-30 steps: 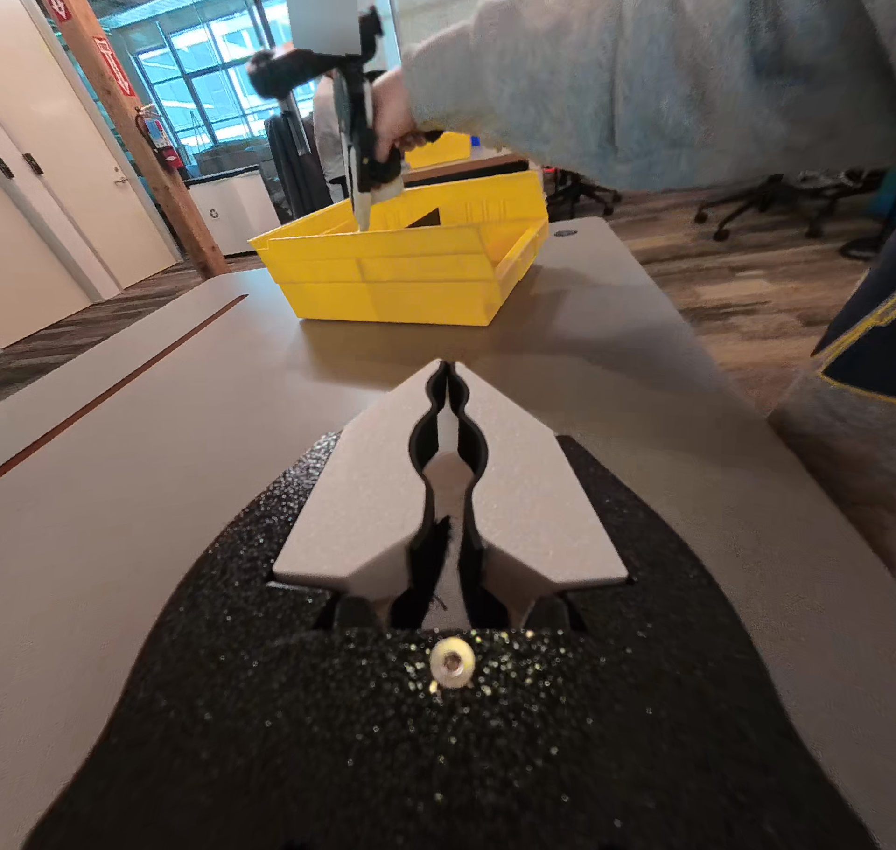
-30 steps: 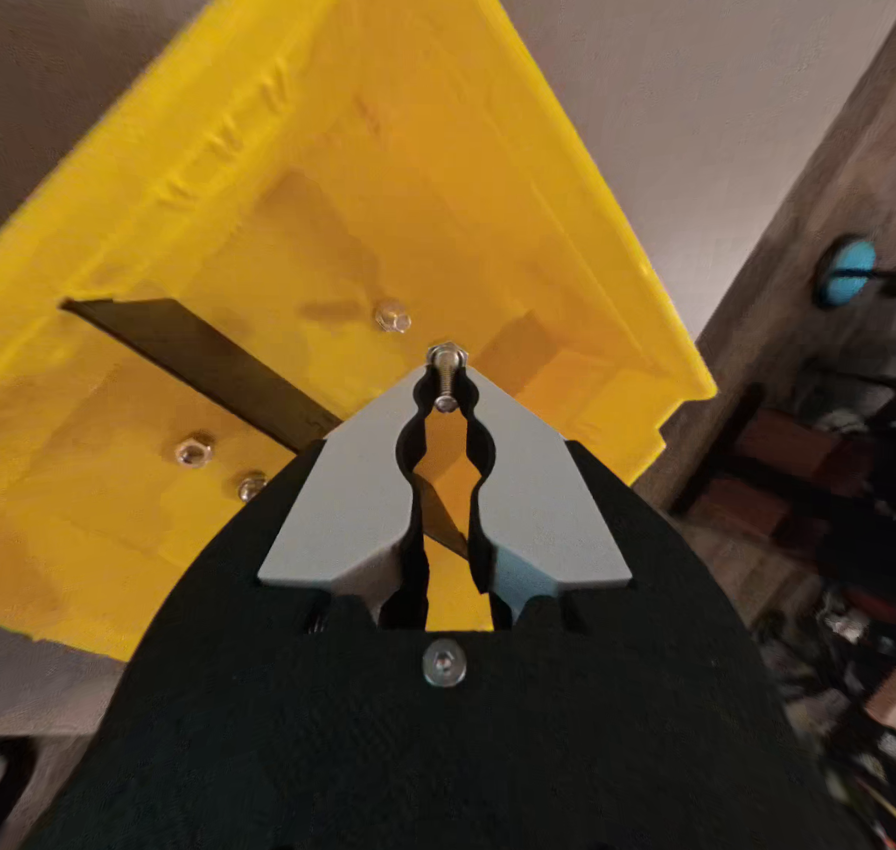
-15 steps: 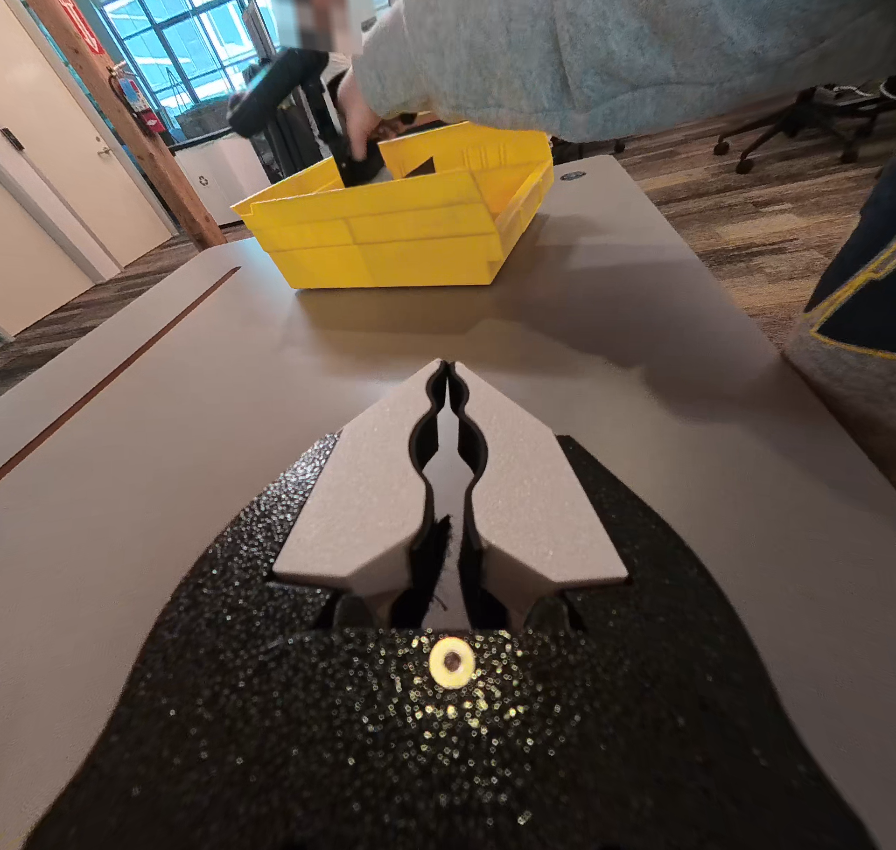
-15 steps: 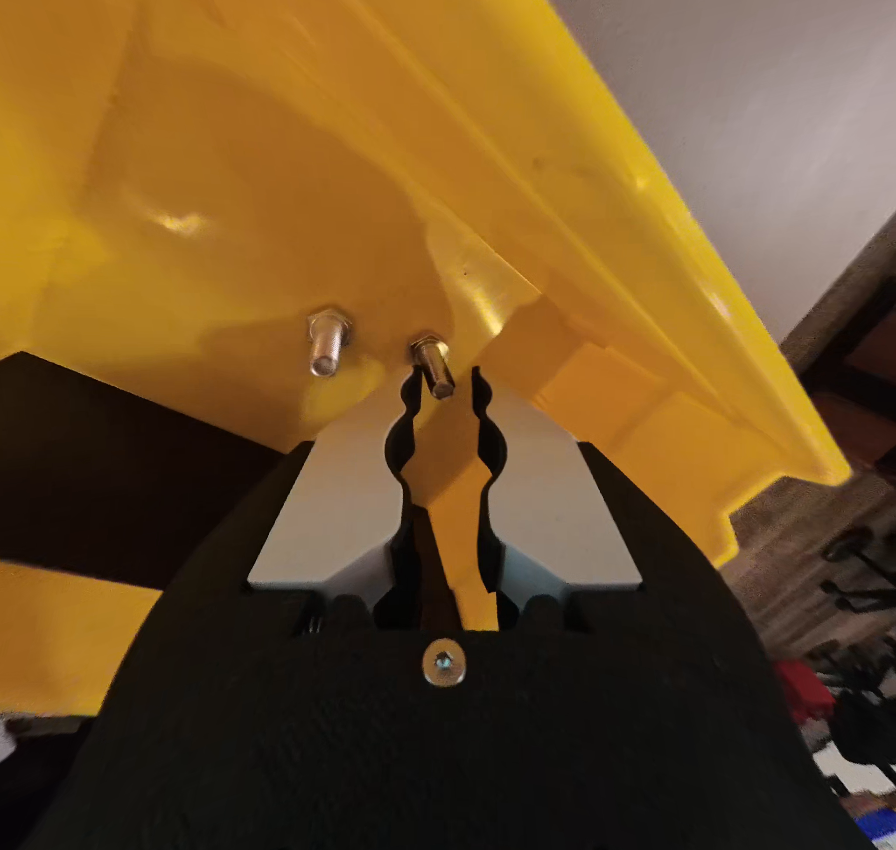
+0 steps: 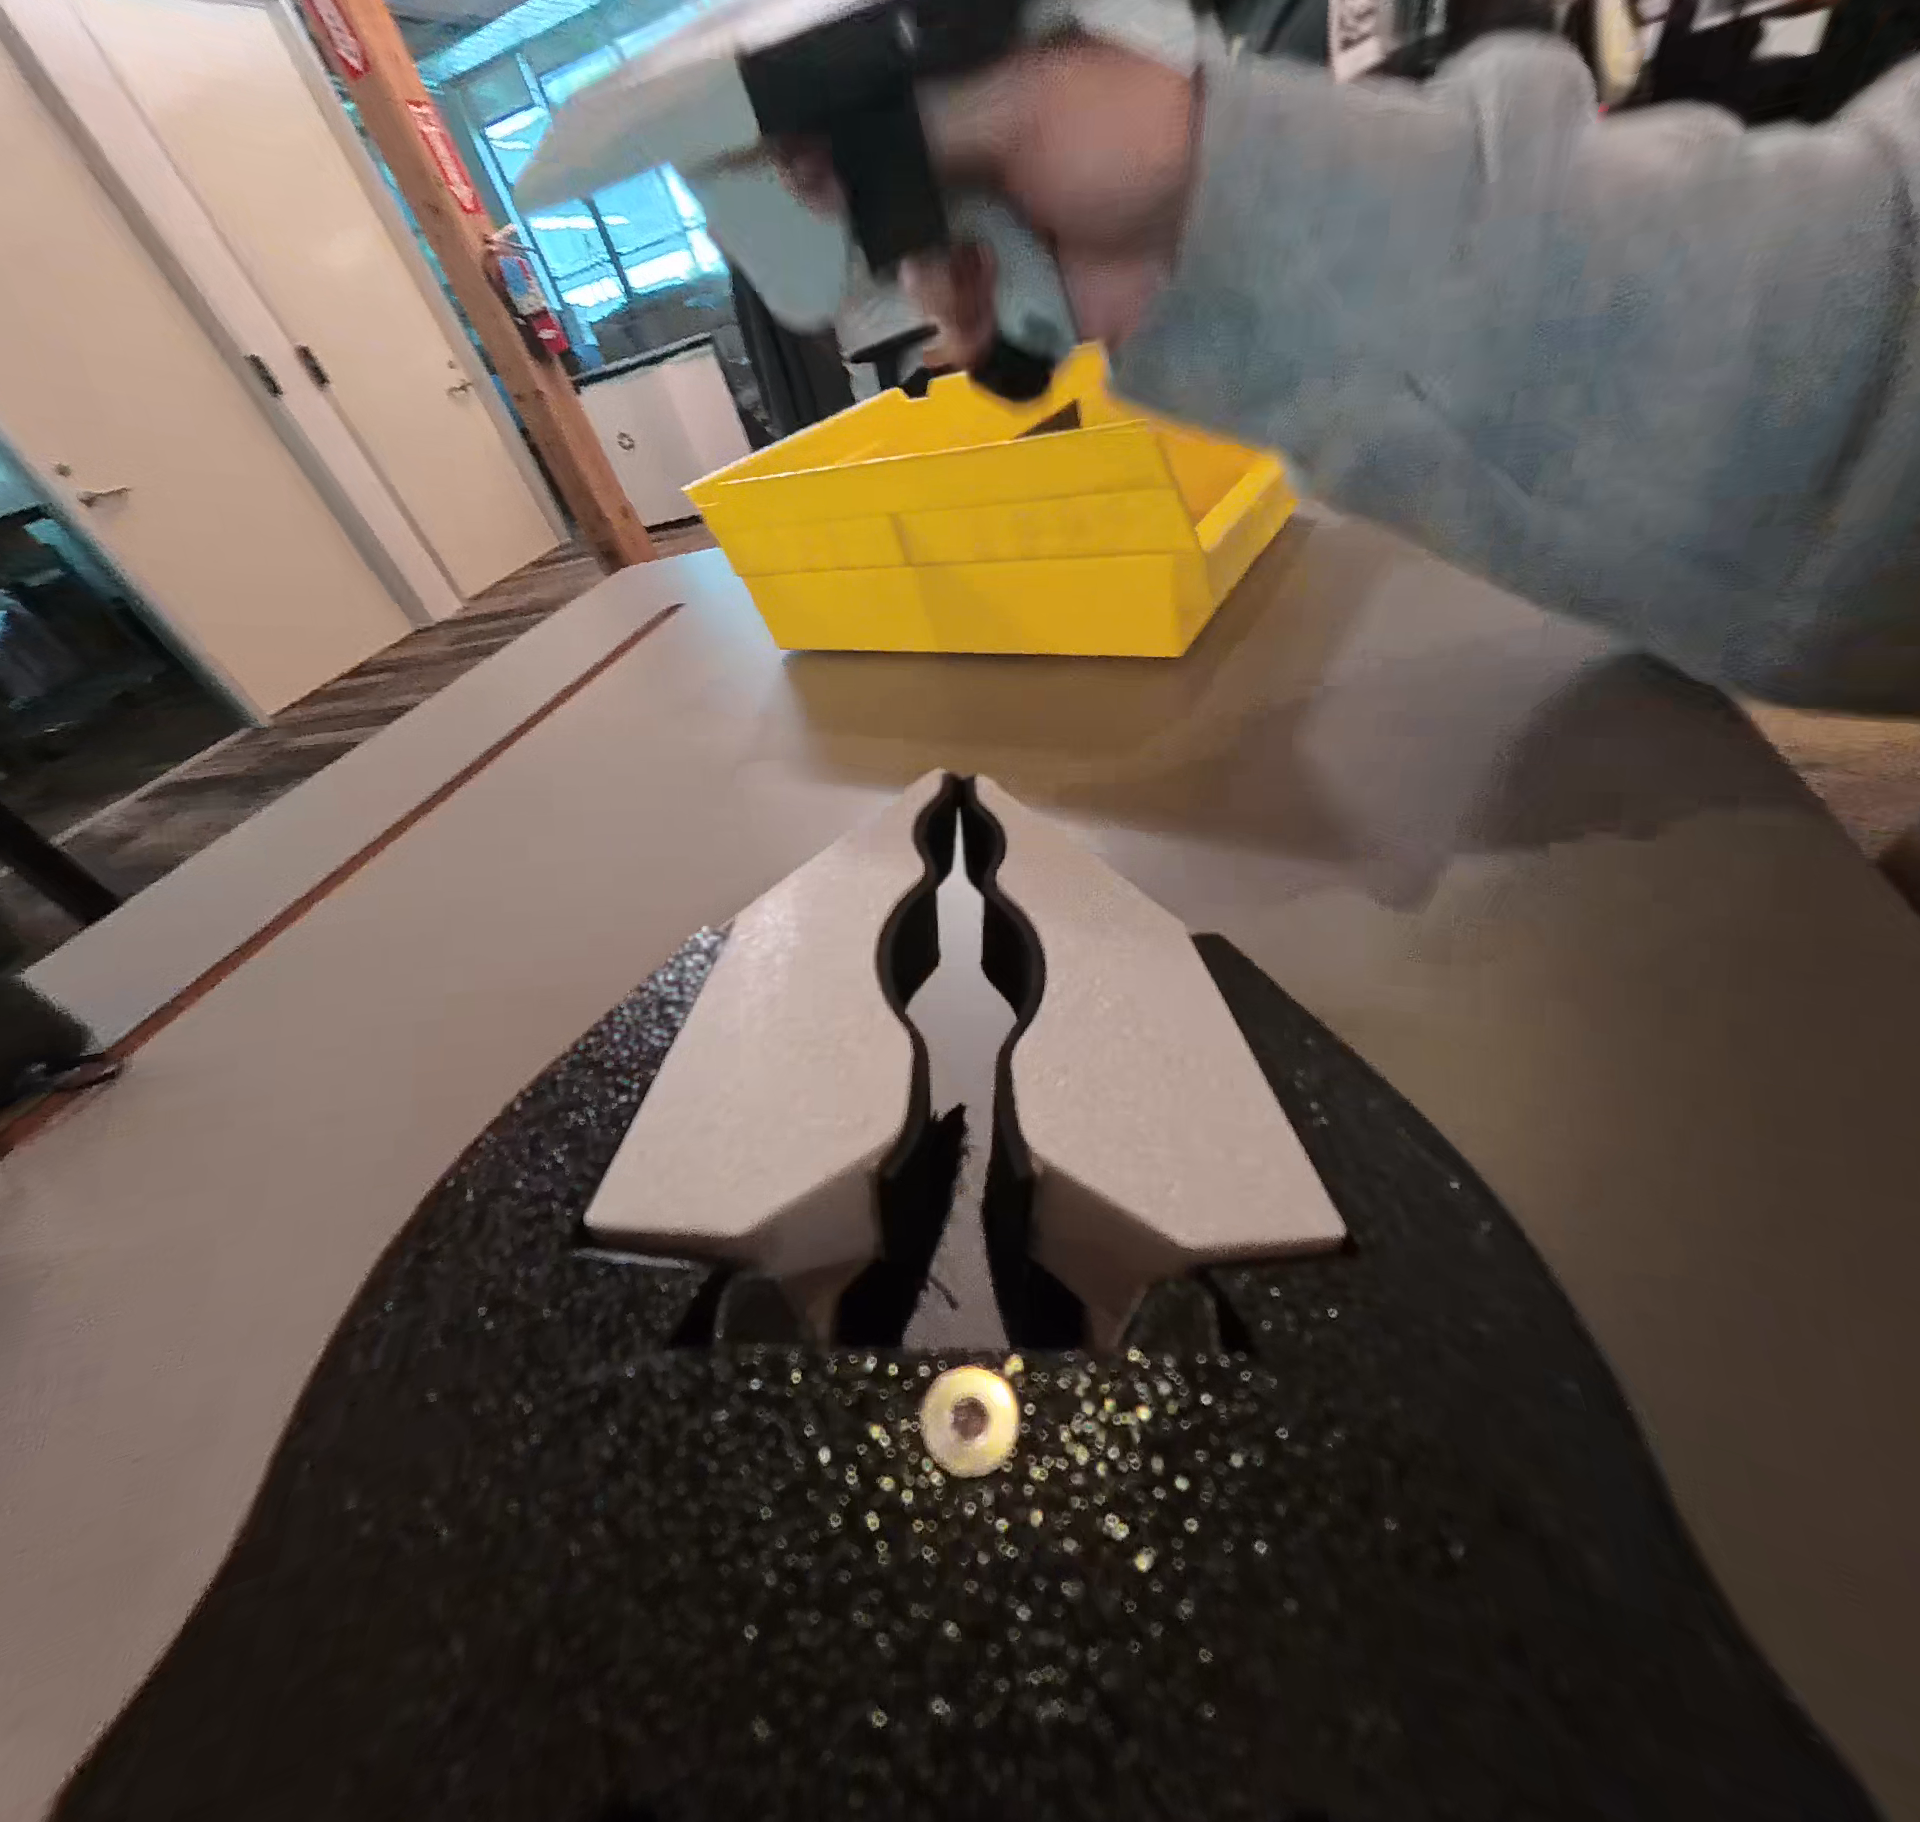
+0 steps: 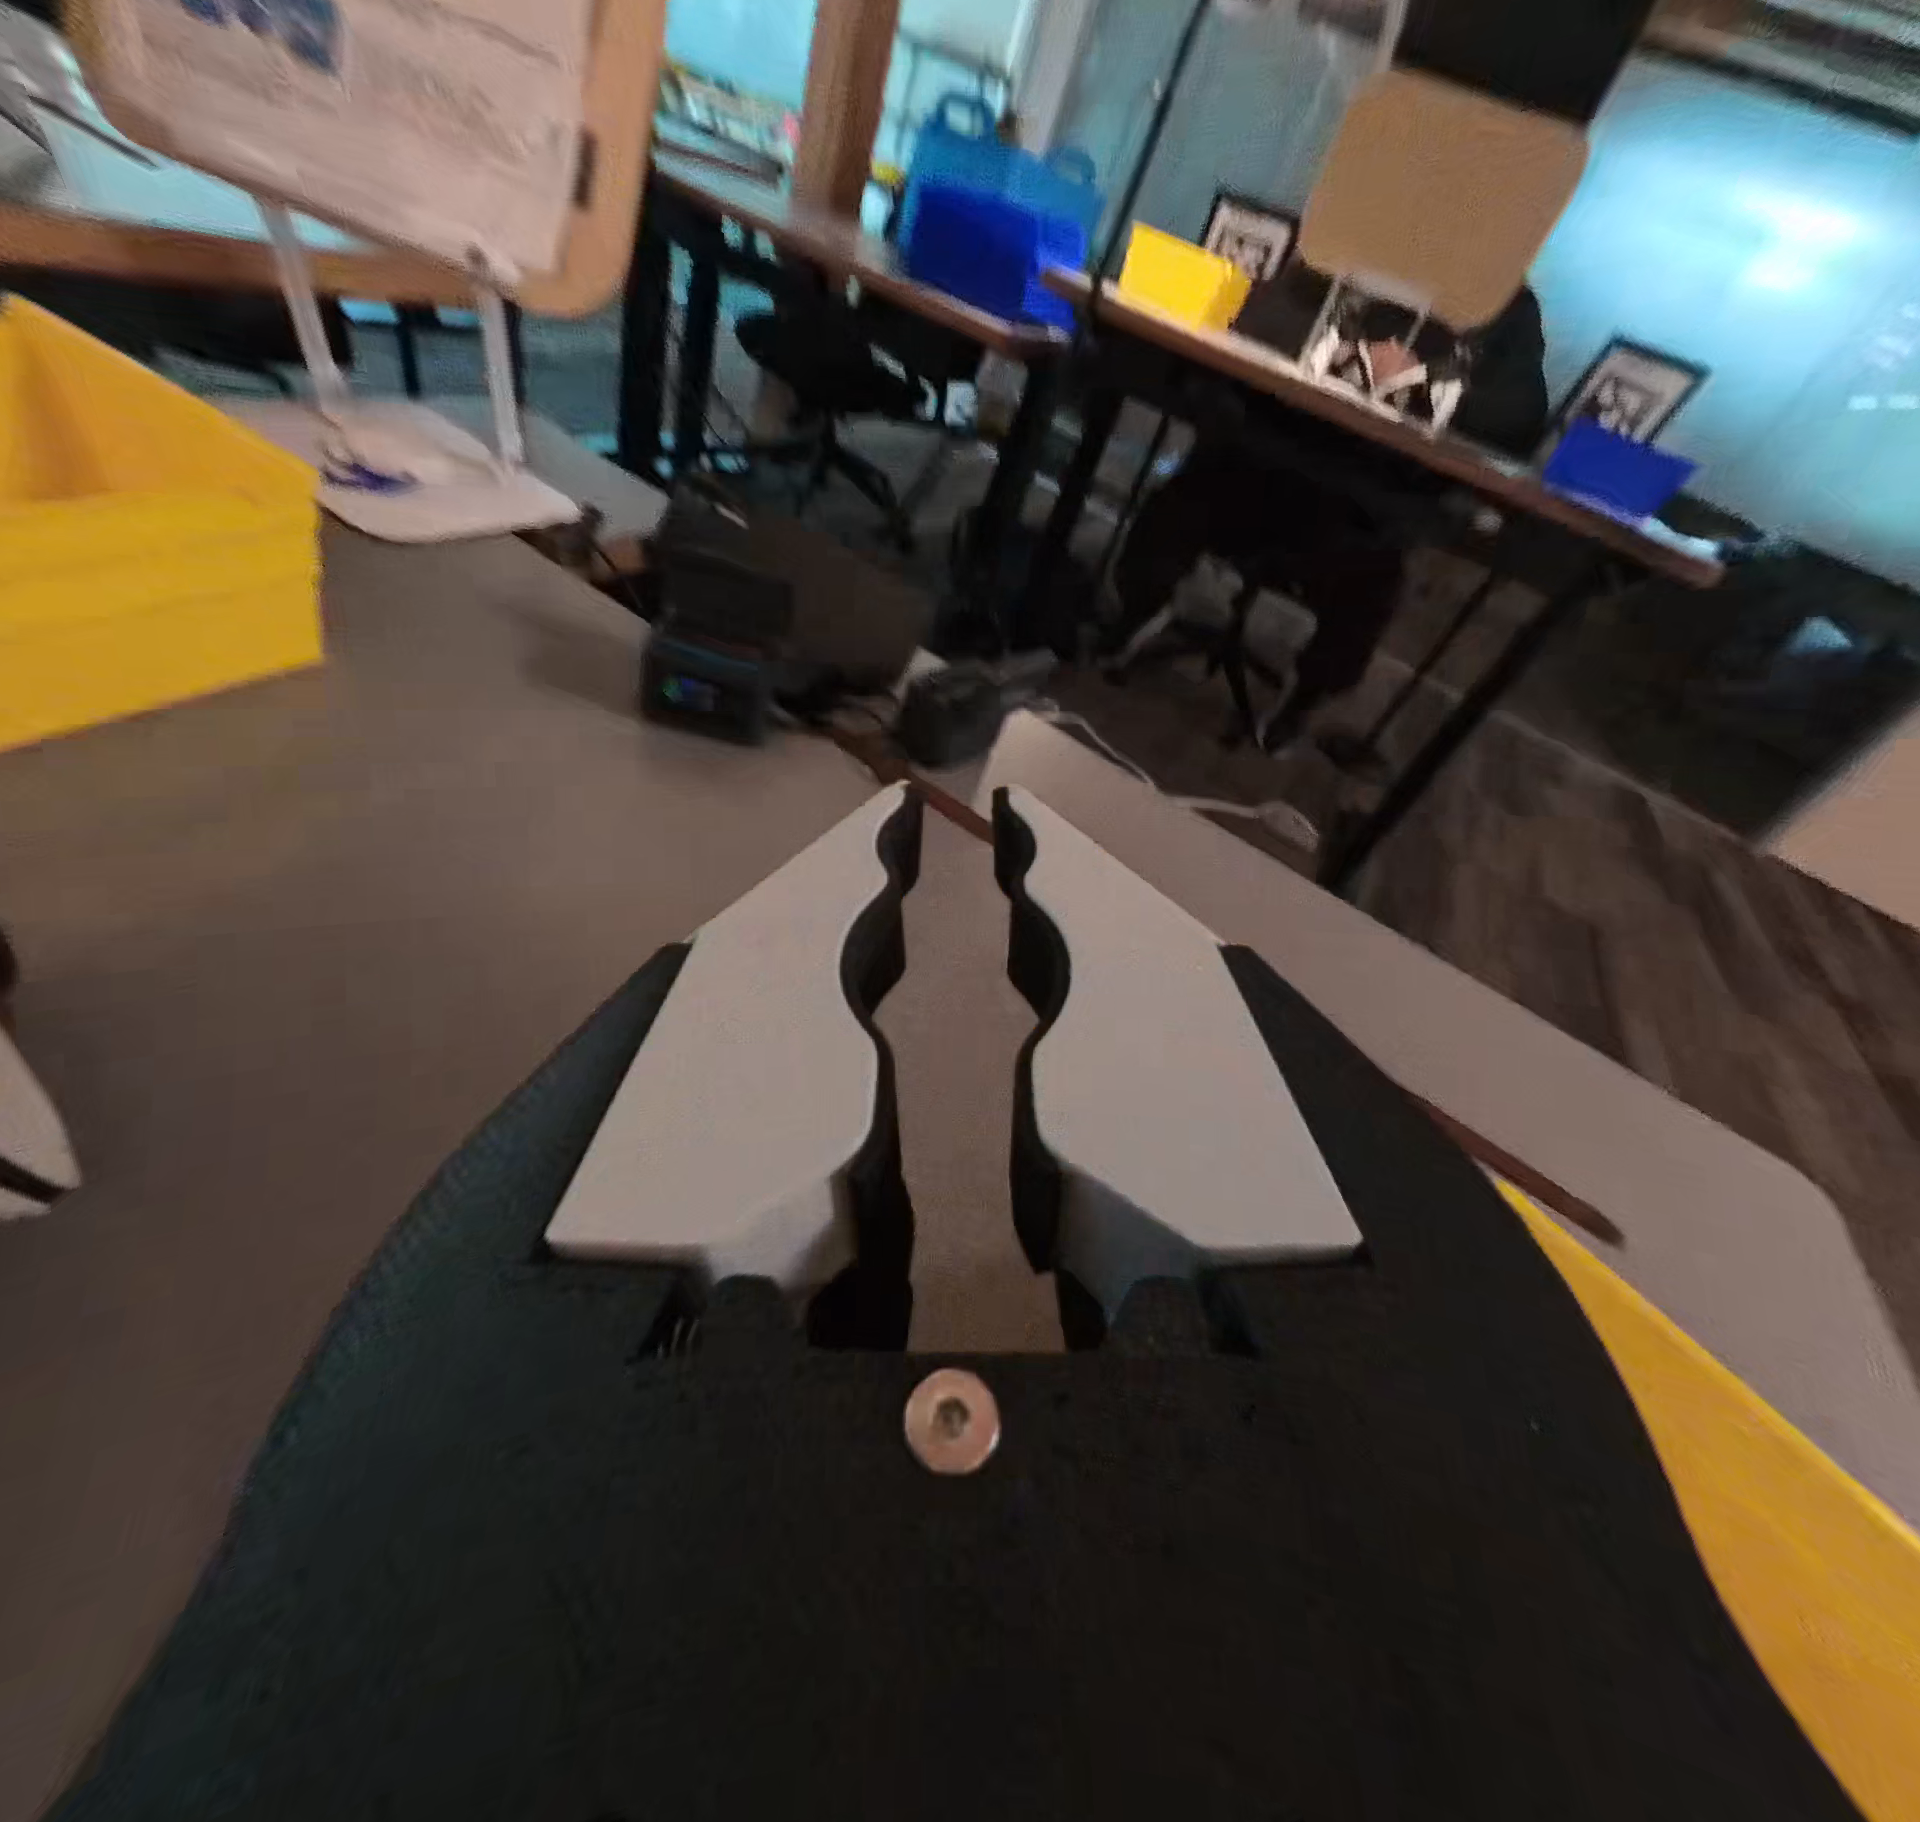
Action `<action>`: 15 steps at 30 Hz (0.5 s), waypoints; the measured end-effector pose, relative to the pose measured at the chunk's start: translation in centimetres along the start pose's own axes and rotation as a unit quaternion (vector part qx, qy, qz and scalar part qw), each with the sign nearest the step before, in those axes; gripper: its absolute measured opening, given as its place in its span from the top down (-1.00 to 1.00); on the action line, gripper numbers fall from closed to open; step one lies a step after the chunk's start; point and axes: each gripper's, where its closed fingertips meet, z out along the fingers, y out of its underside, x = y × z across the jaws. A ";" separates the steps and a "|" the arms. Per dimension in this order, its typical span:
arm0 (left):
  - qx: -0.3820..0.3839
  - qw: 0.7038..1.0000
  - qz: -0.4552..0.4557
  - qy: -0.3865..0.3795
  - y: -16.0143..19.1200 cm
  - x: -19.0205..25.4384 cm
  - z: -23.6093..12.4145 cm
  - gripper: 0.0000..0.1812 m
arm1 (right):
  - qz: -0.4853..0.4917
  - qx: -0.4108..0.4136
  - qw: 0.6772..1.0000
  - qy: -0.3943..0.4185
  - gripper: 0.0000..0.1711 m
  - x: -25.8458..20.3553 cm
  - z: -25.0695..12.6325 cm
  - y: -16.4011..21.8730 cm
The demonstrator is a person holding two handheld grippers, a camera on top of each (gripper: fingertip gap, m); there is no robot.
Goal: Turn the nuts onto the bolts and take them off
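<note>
My left gripper (image 5: 958, 787) is shut and empty, low over the grey table (image 5: 499, 941). A yellow bin (image 5: 987, 567) stands farther along the table. Above it, a hand in a grey sleeve (image 5: 1081, 172) holds the right gripper, which is blurred. In the right wrist view my right gripper (image 6: 951, 806) is open with a narrow gap and holds nothing. It points across the table (image 6: 416, 837) toward the room. A yellow bin rim (image 6: 1766, 1564) shows at the lower right under it. No bolts or nuts show in either view.
Another yellow bin (image 6: 135, 567) stands at the left. A cardboard sign on a stand (image 6: 364, 58) and black devices (image 6: 717, 671) sit near the table's far edge. Desks with blue bins (image 6: 997, 214) lie beyond. Doors (image 5: 260, 318) and a wooden post (image 5: 457, 266) are at the left. My right fingertips sit around 20 cm from my left ones.
My right gripper opened off a bolt inside the yellow bin, then lifted out and swung up to face the room. My left gripper stayed shut and barely moved.
</note>
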 end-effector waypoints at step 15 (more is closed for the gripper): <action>0.002 0.991 -0.119 -0.060 -3.5 -2.8 -2.6 0.86 | -0.058 0.139 0.988 0.025 1.00 -9.4 4.2 6.5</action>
